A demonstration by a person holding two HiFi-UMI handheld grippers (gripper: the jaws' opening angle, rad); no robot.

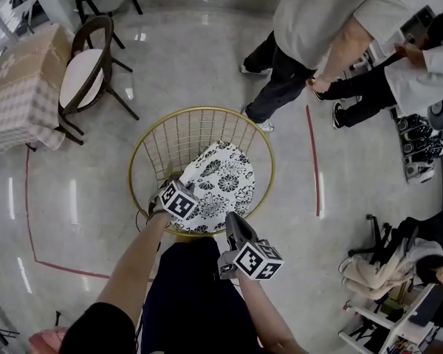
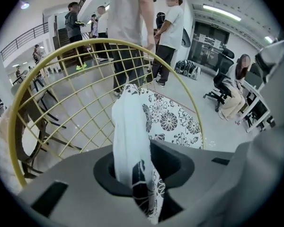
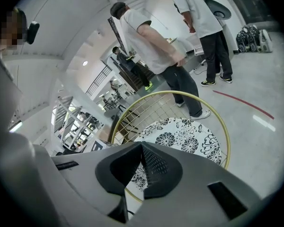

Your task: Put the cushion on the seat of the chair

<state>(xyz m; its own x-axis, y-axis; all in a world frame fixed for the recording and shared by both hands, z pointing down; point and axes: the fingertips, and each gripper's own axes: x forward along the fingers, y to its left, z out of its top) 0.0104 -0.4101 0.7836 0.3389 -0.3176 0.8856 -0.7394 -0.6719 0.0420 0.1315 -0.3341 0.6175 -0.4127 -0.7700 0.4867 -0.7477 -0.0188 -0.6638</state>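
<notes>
Soft, light, floppy cushion (image 1: 223,181): lies on the seat of the chair (image 1: 199,110) | left claw (image 2: 135,171): slightly parted, cushion's hem between its jaws | right claw (image 3: 141,162): closed, empty | to adjust, you pinch the hem, not the middle.

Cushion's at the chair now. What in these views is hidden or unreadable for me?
1. Grip of the left hand-held gripper, left gripper view: the cushion fabric between the jaws hides where they meet it, so I cannot tell whether it is pressed or loose.
2. Seat of the chair, head view: covered by the cushion, so flat contact is unreadable.
3. Near edge of the cushion, head view: behind the left hand-held gripper.
</notes>
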